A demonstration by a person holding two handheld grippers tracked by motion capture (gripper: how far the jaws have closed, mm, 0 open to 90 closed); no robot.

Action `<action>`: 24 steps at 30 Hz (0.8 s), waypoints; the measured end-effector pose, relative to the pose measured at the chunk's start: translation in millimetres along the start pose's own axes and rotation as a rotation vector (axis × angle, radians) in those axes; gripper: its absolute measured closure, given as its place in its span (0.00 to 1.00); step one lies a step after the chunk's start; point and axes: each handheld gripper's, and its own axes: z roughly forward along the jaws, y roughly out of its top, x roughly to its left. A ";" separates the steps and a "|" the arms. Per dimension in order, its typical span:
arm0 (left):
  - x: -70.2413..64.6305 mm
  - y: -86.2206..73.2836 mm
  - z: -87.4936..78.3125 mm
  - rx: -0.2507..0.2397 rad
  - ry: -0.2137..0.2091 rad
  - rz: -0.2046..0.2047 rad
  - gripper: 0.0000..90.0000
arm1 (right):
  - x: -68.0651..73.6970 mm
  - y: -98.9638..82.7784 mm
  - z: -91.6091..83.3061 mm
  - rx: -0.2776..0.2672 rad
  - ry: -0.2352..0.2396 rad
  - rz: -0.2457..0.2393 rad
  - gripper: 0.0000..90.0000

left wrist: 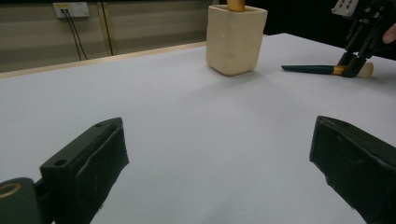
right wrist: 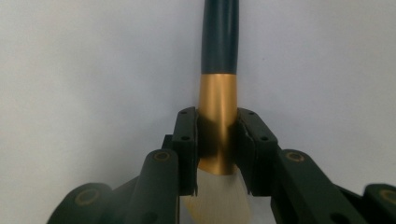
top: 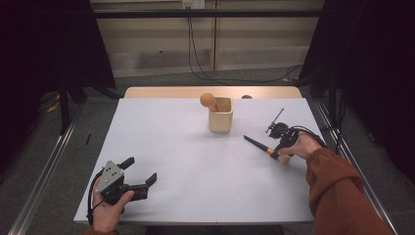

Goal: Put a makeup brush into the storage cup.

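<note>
White tabletop (top: 195, 166) — brush (top: 257, 144) near right edge

White-topped table (top: 186, 161) with a strip of wood showing along the far edge. Sitting on it is a cream square holder (top: 220, 115), back of centre. Right of the holder and a bit nearer lies a makeup brush (top: 266, 148), dark handle pointing back toward the holder, pale bristles facing away.
</note>
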 end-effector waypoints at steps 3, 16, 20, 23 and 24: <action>0.4 -0.1 0.6 -0.001 -0.001 -0.003 0.04 | 1.5 1.1 -0.4 0.007 -0.009 0.006 0.80; 0.4 -0.1 0.4 -0.001 0.005 -0.009 0.04 | 2.0 -6.0 -3.1 -0.035 0.000 0.067 0.81; 0.5 -0.2 0.3 -0.002 0.005 -0.010 0.04 | -0.1 -10.0 -9.1 -0.082 0.015 0.094 0.81; 0.5 -0.1 0.3 -0.002 0.005 -0.011 0.04 | -1.1 -12.7 -13.2 -0.115 0.014 0.106 0.81; 0.5 -0.1 0.1 -0.002 0.005 -0.011 0.04 | -1.2 -13.7 -14.6 -0.126 0.012 0.118 0.81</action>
